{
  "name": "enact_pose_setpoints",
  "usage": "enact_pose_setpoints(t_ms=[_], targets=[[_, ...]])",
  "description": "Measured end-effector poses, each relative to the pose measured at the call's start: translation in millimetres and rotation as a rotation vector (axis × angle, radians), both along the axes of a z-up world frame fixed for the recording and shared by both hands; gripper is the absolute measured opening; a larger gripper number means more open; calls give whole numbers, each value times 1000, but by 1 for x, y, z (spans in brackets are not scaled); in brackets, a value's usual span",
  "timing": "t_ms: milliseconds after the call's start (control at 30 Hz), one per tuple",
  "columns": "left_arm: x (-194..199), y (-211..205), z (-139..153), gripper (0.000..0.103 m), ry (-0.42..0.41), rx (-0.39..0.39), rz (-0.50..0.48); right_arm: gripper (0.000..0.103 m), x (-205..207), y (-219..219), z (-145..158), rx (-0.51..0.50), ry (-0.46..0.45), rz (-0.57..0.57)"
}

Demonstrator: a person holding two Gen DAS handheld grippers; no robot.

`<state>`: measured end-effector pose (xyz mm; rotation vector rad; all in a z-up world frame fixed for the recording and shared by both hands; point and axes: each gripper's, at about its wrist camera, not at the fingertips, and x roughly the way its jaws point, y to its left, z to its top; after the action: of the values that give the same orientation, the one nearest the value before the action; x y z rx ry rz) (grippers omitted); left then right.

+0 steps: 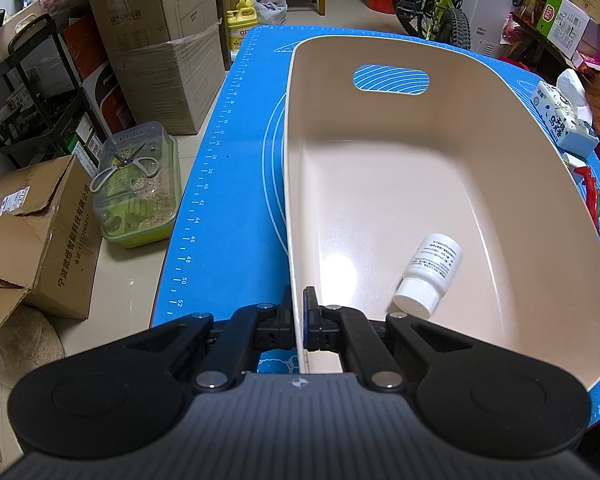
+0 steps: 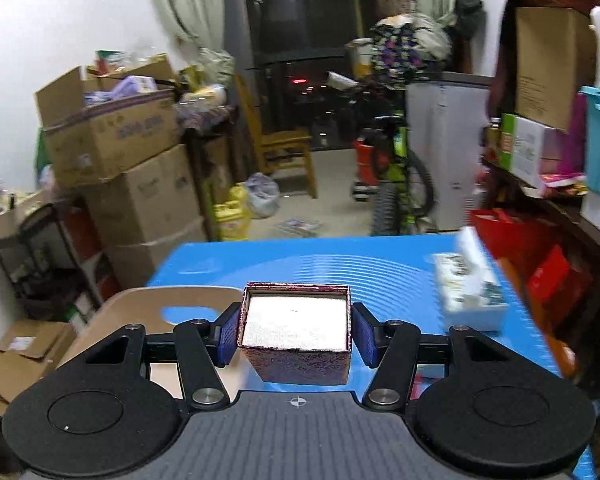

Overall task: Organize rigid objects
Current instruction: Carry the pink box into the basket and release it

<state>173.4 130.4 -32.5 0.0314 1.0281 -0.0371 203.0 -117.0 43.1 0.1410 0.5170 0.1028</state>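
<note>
Box with a dark red swirly pattern and a shiny silver inside sits open-side-up between the blue pads of the right gripper. The pads press on its two sides, so the tongs are clamped on it. The box is held up over the blue mat, near its close edge.

The cream bin is big and smooth, with an oval handle hole in its far wall. The left gripper pinches the bin's near left rim, one finger outside and one inside, tongs squeezed together on the thin wall. A small white bottle lies on its side on the bin floor, cap toward the gripper, close to the near end.

Only the left wrist view shows the bottle and the inside of the bin. It also shows a tissue pack just past the bin's right wall, and a red thing beside it that is too small to name. Only the right wrist view shows the box. There the bin peeks in at the lower left, and the tissue pack looks blurry on the right.

Most of the bin floor is bare. The mat's left edge has ruler marks, and the floor drops away beyond it, with cardboard boxes and a clear plastic cage.
</note>
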Motion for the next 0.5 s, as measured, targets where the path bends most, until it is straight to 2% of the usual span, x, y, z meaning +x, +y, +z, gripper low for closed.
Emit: enact_pose_setpoints(t_ms=[233,500], targets=[[1,1,-1,5,-1,-2,-1,61,13,65,-7,5,14,118],[1,0,-1,5,-1,0,-2,61,24,118,-39,-43,122,232]])
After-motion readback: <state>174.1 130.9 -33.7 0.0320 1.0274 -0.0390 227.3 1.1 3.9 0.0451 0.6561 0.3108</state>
